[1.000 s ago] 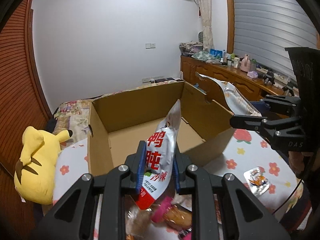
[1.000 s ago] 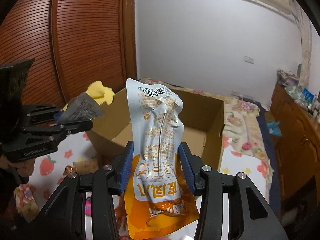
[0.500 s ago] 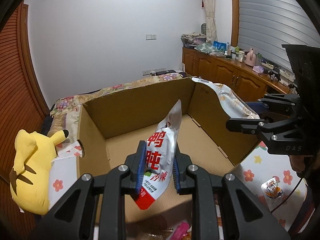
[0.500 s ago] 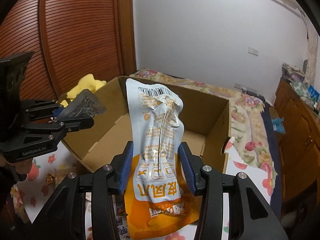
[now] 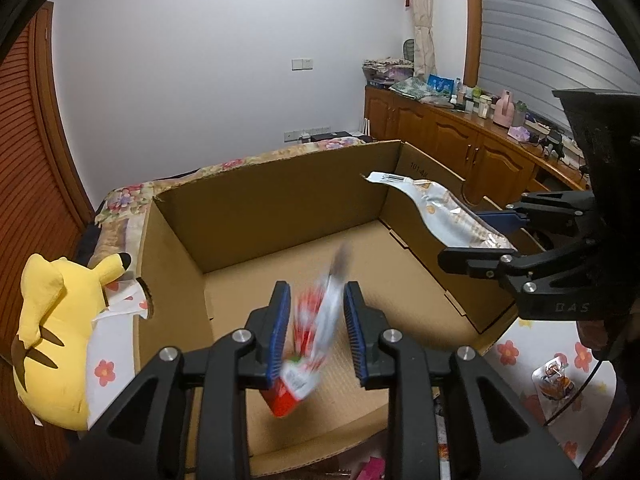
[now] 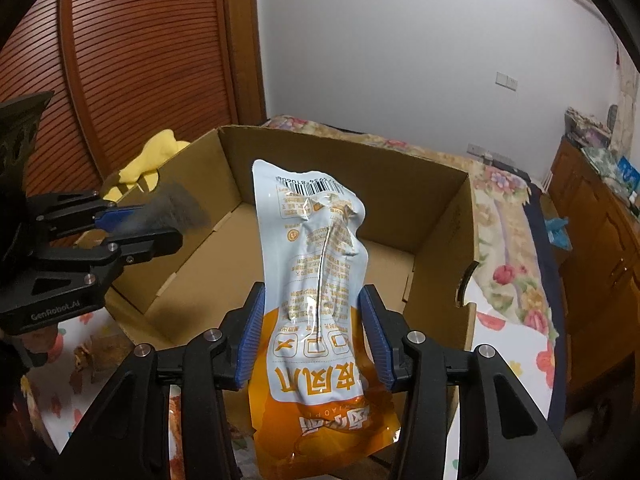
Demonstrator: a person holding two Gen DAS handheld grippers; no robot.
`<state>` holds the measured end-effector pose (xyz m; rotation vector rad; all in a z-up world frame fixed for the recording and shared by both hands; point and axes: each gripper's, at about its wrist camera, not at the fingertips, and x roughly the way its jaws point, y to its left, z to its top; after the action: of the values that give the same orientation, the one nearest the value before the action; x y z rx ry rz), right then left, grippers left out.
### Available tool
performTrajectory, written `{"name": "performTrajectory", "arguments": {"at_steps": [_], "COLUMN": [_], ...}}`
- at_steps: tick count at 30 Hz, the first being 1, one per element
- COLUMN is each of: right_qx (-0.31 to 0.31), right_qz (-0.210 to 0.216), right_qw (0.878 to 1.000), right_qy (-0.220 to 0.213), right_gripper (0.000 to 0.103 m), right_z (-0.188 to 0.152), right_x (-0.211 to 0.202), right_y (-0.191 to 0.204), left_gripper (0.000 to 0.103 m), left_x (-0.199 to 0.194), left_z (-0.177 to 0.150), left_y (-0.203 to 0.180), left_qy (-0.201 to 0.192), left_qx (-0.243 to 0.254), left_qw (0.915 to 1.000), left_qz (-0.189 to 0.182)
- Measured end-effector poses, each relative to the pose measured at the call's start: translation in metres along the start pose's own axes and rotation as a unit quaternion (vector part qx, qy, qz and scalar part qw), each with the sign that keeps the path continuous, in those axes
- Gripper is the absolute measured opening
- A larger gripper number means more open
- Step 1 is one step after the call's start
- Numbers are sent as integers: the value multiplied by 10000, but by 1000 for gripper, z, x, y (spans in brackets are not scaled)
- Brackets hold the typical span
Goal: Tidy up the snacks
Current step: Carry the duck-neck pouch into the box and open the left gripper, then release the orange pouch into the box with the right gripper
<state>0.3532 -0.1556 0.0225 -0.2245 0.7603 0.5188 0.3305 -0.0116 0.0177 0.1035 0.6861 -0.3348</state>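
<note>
An open cardboard box (image 5: 260,216) lies below both grippers. My left gripper (image 5: 316,292) hangs over the box's near part with its jaws opening. The red and white snack packet (image 5: 316,320) between them is blurred and tilted, sliding down clear of the right pad. In the right wrist view the left gripper (image 6: 160,224) shows the packet's blurred grey top (image 6: 180,212). My right gripper (image 6: 312,300) is over the box (image 6: 440,216); its jaws are opening, but the pads still touch the upright orange and white pouch (image 6: 316,248). The left wrist view shows that gripper (image 5: 464,236) and pouch (image 5: 432,200) at the right.
A yellow plush toy (image 5: 52,320) lies left of the box on the flowered cloth. A small wrapped snack (image 5: 556,380) sits on the cloth at the right, and more snacks (image 6: 96,354) lie near the box's left corner. Wooden cabinets (image 5: 460,140) line the right wall.
Both grippers moved forward and down over the box. The left jaws spread and the red and white packet began sliding down. The pouch keeps its place in the right gripper.
</note>
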Motion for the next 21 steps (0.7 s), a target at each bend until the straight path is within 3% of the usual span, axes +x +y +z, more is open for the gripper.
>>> {"name": "performTrajectory", "arguments": {"at_steps": [13, 17, 21], "right_qx": [-32, 31, 95], "right_qz": [16, -71, -85], "right_qw": [9999, 9999, 9999], "right_qy": [169, 137, 116], "right_gripper": [52, 59, 59], "right_z": [6, 6, 6], "right_x": [9, 8, 3], "right_y": [3, 3, 3], "left_gripper": [29, 34, 36], "left_x": [-13, -23, -40], "left_z": [-2, -6, -15], "left_y": [1, -1, -1], "left_qy": [-118, -148, -175], "left_qx": [22, 47, 41], "left_qw": [9999, 9999, 9998], "left_qz": [-8, -22, -11]}}
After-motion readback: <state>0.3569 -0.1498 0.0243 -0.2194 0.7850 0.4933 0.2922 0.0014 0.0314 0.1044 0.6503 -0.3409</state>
